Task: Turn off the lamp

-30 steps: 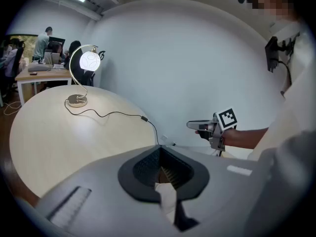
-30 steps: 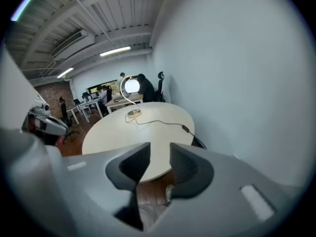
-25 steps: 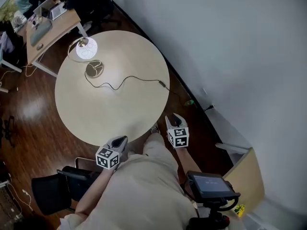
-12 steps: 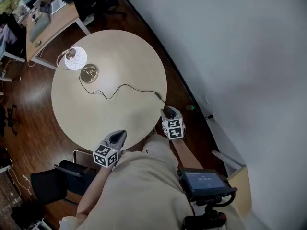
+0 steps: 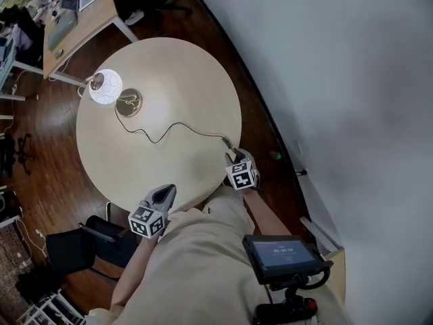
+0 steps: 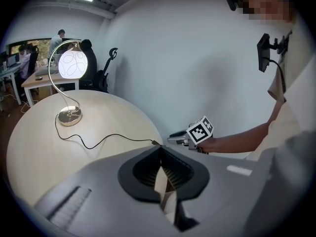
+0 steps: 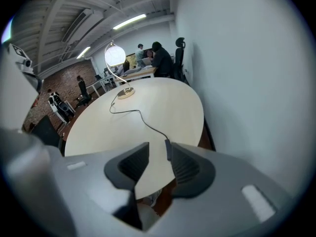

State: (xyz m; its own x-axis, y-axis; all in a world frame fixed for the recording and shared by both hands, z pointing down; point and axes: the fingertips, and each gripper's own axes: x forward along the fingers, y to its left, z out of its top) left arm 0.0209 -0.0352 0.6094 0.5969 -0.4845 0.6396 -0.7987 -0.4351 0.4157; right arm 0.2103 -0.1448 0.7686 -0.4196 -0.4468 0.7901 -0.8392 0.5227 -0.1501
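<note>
The lamp's lit white globe shade (image 5: 105,87) arches over its brass base (image 5: 128,103) at the far left of the round beige table (image 5: 176,73). A thin black cord (image 5: 172,125) runs from the base to an inline switch (image 5: 230,145) at the table's near right edge. My right gripper (image 5: 235,156) is open right at that switch. In the right gripper view the switch (image 7: 168,149) lies along the inner face of the right jaw, between the open jaws of the gripper (image 7: 158,154). My left gripper (image 5: 167,194) hovers at the near edge, shut and empty (image 6: 159,152).
A white wall (image 5: 338,80) runs close along the table's right side. A black chair (image 5: 74,249) stands at the near left. Beyond the table is a desk (image 5: 81,26) with laptops and seated people. A screen device (image 5: 281,254) hangs at my chest.
My right gripper has moved forward from beside my body to the table's edge, up to the cord's switch. The left gripper has barely moved. The lamp stays lit.
</note>
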